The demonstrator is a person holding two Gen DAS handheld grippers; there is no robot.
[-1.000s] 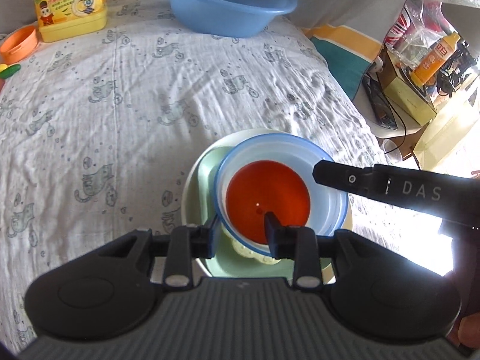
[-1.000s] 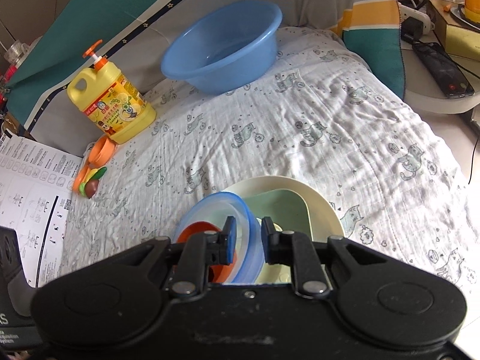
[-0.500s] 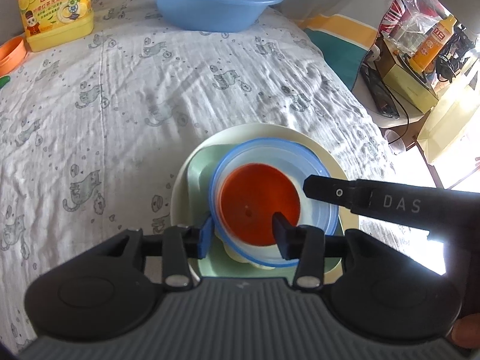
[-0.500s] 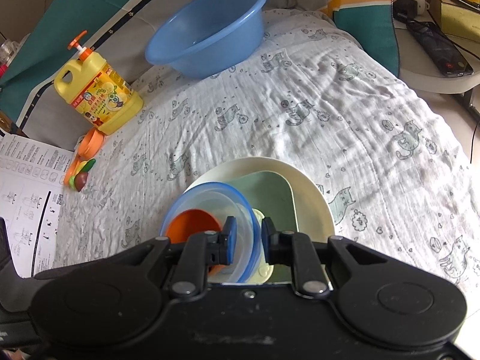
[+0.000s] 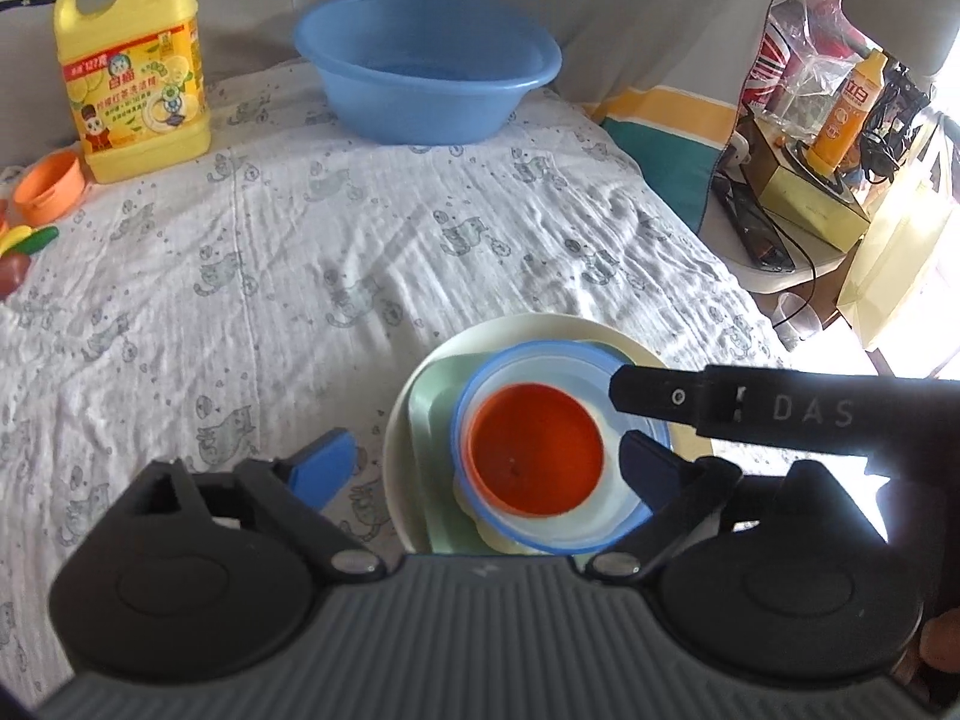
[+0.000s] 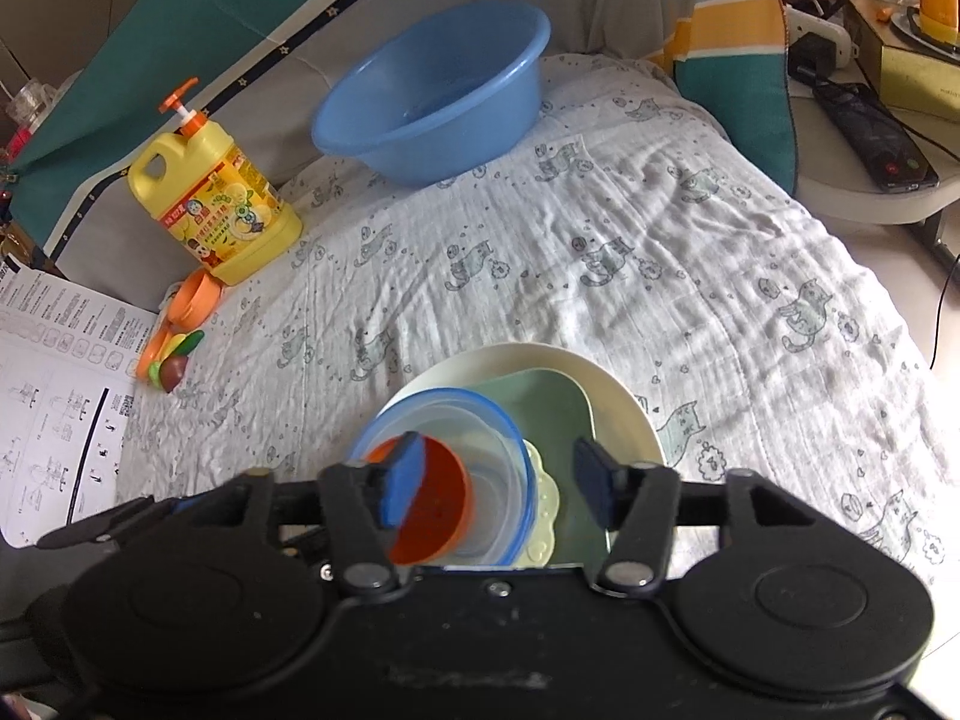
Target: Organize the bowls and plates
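A cat-print bed sheet (image 5: 420,228) fills the frame. At lower centre a cream plate (image 5: 399,438) carries a green tray (image 5: 432,420), a clear blue-rimmed bowl (image 5: 624,516) and an orange bowl (image 5: 534,450). The left gripper (image 5: 486,468) and the right gripper (image 6: 498,480) are opening, pads off the bowls.

right gripper (image 5: 780,408) arm: "DAS", white letters
yellow jug (image 5: 135,69) label: "127", rest of print illegible
paper sheet (image 6: 54,372): print too small to read

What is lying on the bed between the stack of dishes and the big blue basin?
Nothing: between the stack of dishes and the blue basin there is only bare cat-print sheet. Both wrist views show this stretch.
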